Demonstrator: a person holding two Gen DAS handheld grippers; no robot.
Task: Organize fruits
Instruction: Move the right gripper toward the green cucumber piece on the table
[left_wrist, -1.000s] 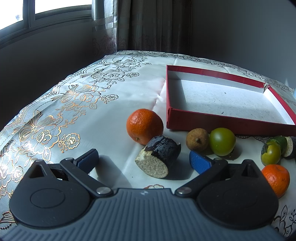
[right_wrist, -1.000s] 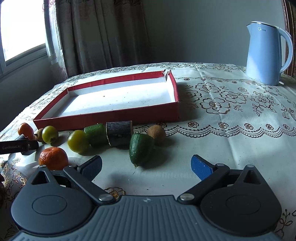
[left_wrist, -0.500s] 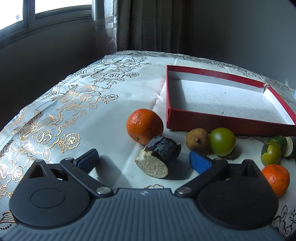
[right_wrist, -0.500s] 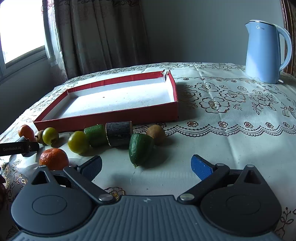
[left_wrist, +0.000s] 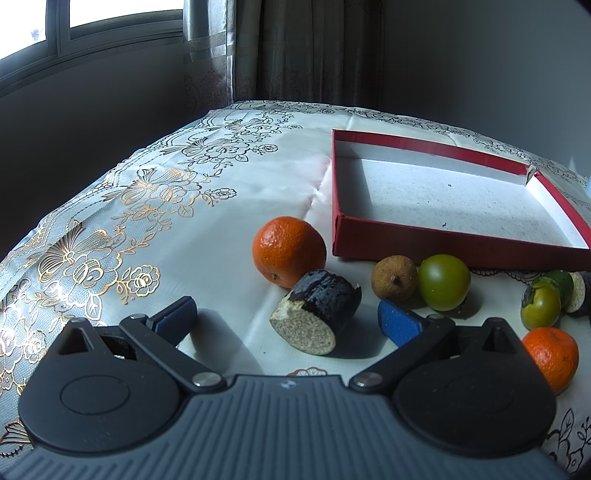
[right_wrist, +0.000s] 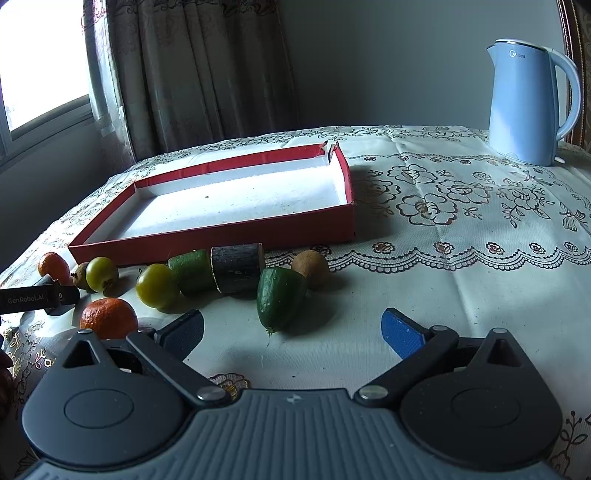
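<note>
Cream lace-patterned tablecloth (right_wrist: 461, 280) covers the whole table in front of you, with brown curtains (right_wrist: 192, 74) and a window (left_wrist: 92, 33) behind it. A pale blue kettle (right_wrist: 528, 103) stands at the far right corner, well apart from the fruits.

The red box (right_wrist: 236, 232) lies flat near the middle of the table — its white inside holds no fruit. All the fruits rest on the cloth along the box's near wall: a dark cut piece (left_wrist: 317, 310), an orange (left_wrist: 288, 254), a brown round fruit (left_wrist: 394, 277) touching a green one (left_wrist: 443, 282), and further right a second green round fruit (right_wrist: 157, 285), a second orange (right_wrist: 107, 317), a green cut piece (right_wrist: 192, 271), a dark cylinder (right_wrist: 236, 267), a dark green fruit (right_wrist: 280, 297) and another brown fruit (right_wrist: 310, 267).

Your left gripper (left_wrist: 286, 319) sits low, fingers spread wide on both sides of the dark cut piece, not touching it. Your right gripper (right_wrist: 291, 332) hovers with fingers also wide apart — the dark green fruit lies just ahead of them.
</note>
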